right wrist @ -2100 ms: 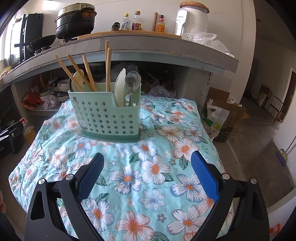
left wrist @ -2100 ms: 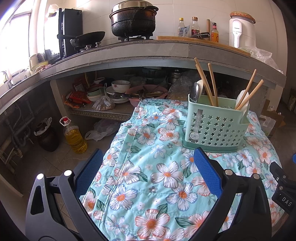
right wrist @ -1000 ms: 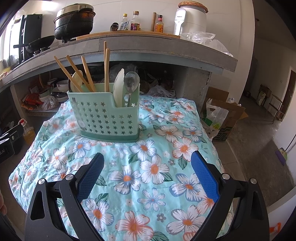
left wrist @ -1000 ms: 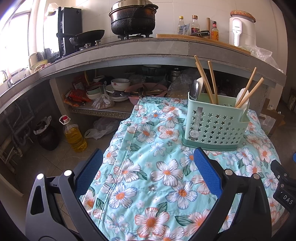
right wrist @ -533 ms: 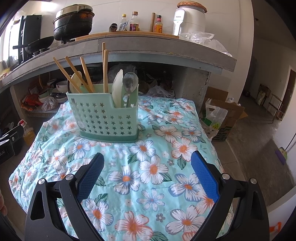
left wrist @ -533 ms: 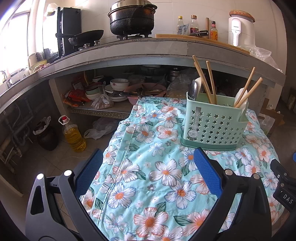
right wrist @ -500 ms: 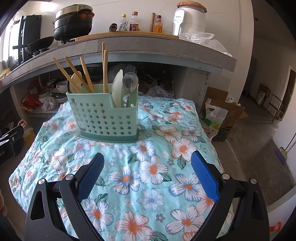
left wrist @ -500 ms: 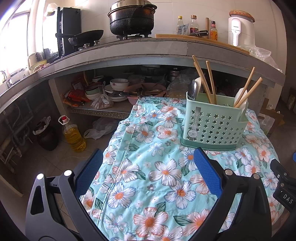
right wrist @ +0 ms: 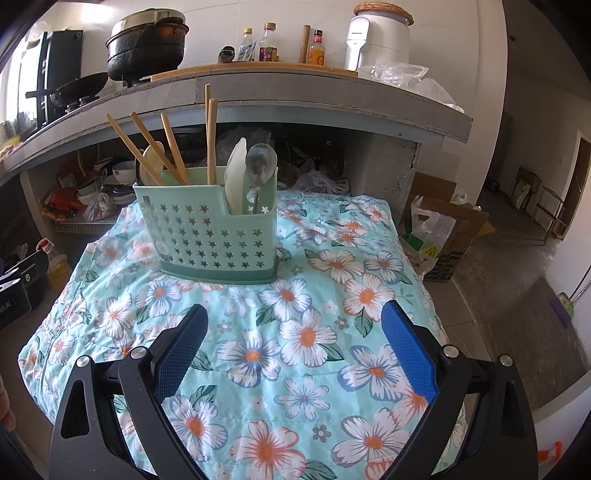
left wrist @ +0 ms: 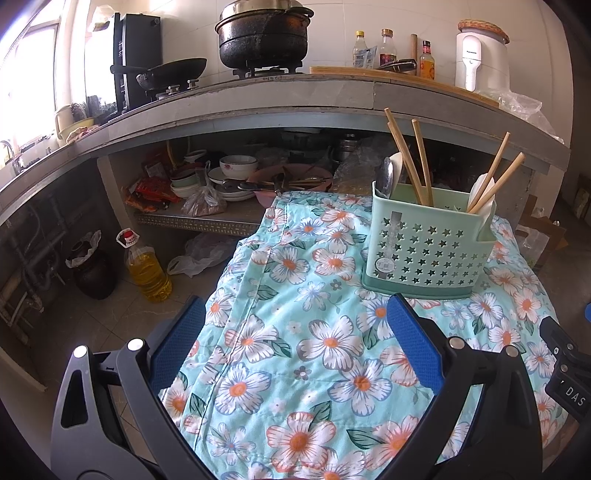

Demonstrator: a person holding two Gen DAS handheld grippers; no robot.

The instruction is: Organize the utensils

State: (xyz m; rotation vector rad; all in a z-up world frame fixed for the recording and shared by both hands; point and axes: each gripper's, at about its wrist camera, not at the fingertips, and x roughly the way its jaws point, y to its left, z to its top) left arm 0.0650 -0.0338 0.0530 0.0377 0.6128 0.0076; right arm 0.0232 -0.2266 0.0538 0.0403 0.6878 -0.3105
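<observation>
A mint green utensil caddy with star cut-outs stands upright on a table under a floral cloth. It also shows in the right wrist view. Wooden chopsticks, a metal spoon and white spoons stand in it. My left gripper is open and empty, above the cloth to the caddy's near left. My right gripper is open and empty, above the cloth in front of the caddy.
A concrete counter with a black pot, bottles and a white appliance runs behind the table. Dishes crowd the shelf below. An oil bottle stands on the floor left; cardboard boxes stand right.
Both grippers have drawn back slightly from the caddy; it sits a little smaller and higher in both views. Both stay open and empty.
</observation>
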